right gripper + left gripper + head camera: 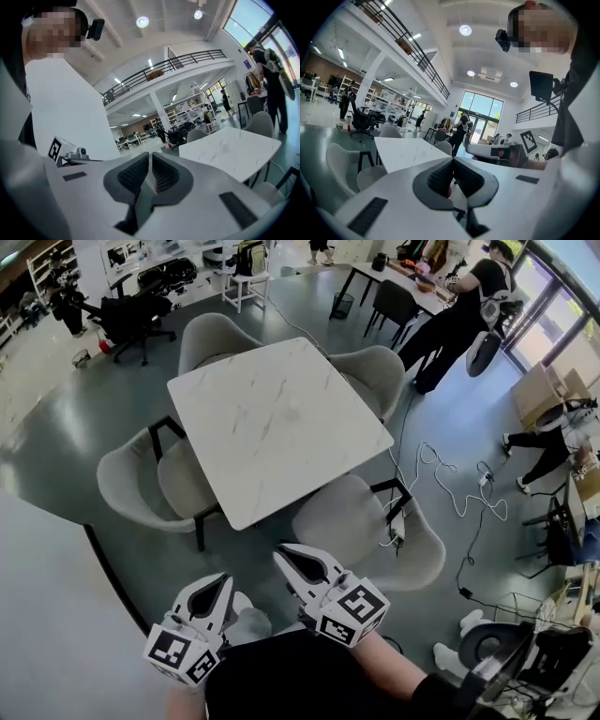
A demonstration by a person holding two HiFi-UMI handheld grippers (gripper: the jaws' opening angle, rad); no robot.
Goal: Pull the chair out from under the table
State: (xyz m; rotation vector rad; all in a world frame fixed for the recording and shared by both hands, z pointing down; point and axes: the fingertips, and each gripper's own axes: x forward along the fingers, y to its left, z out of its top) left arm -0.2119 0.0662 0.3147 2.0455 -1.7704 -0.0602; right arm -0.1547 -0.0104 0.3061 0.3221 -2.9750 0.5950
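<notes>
Head view: the nearest grey chair (370,535) sat tucked against the white marble table (281,418), its seat front hidden under the top. Only the back and a dark leg showed. The left gripper (220,585) and right gripper (284,557) hung short of it, touching nothing. A white cable (448,486) lay on the floor just right of the chair.

Left gripper view: jaws together, nothing between them; table beyond.

Right gripper view: jaws closed, empty — chair mostly cut off at lower right.
</notes>
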